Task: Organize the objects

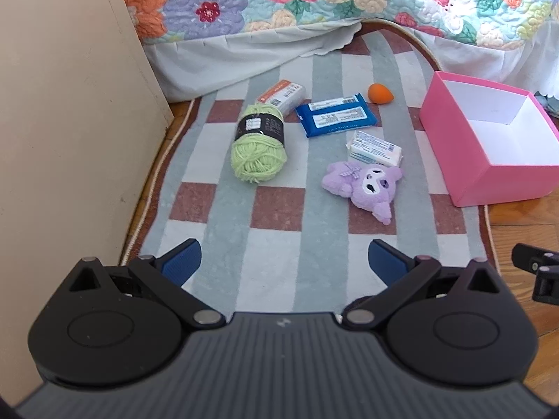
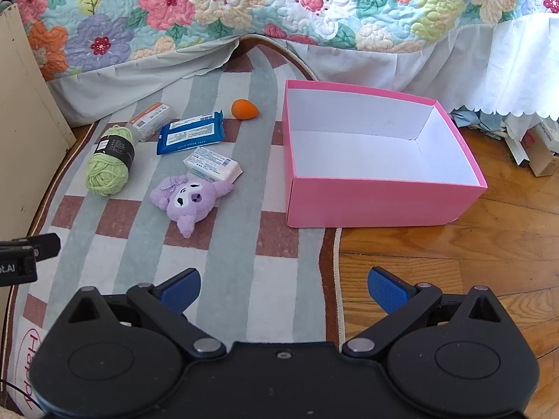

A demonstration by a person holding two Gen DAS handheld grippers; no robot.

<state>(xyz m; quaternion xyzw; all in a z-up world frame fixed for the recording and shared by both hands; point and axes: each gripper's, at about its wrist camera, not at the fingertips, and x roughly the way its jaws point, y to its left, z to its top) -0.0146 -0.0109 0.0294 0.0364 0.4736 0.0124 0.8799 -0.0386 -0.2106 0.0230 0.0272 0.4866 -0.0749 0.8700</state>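
A soft, short-piled rug (image 2: 244, 244) in grey-green, white and brick-red checks lies on the wood floor (image 2: 454, 262) against a bed draped in a puffy floral quilt (image 2: 279, 7). Near the rug's left edge rests a fuzzy lime-green yarn ball (image 1: 256, 143) banded with a black paper label. At its far end, apparently touching it, lies a clear plastic case (image 1: 283, 96) with an orange label. Toward the middle lie a glossy blue wipes packet (image 1: 335, 115), a white wrapped soap bar (image 1: 375, 148) and, just in front of the bar, a plush purple toy (image 1: 367, 185) with a white face. A small orange egg-shaped sponge (image 2: 244, 108) sits nearer the bed. At the rug's right edge stands a rigid pink cardboard box (image 2: 367, 206), white inside, partly over the floor.

The left claw (image 1: 284, 262) hovers over the rug's near edge, its ribbed blue pads spread wide, holding nothing. The right claw (image 2: 283, 289) is likewise spread wide and empty, above the rug's right border.
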